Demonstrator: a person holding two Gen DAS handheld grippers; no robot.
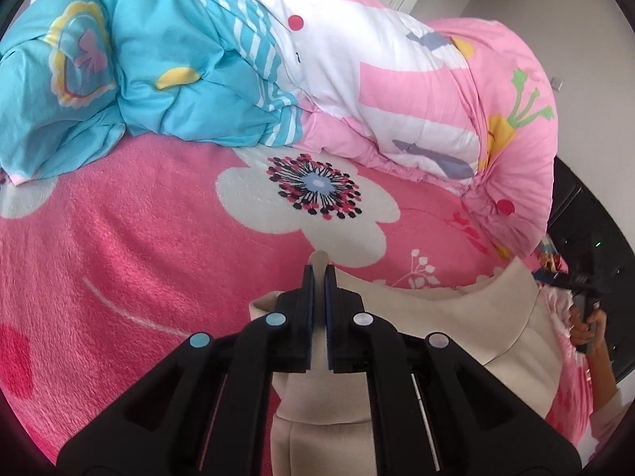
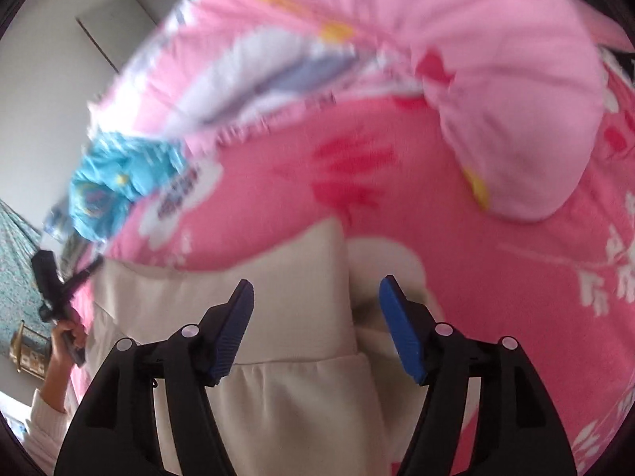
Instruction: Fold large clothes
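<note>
Readable text: none in both views
Pink blanket [image 1: 119,238]: red marks near the quilt [image 1: 397,79]; too small and blurred to read as letters

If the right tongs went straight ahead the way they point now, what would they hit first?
Probably the cream garment lying between the open right tongs, then the pink flowered blanket beyond; blur makes depth uncertain.

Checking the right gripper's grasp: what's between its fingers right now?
Right wrist view: the right gripper is open, straddling a fold of the cream garment lying on the pink blanket. Neither pad visibly touches it.
</note>
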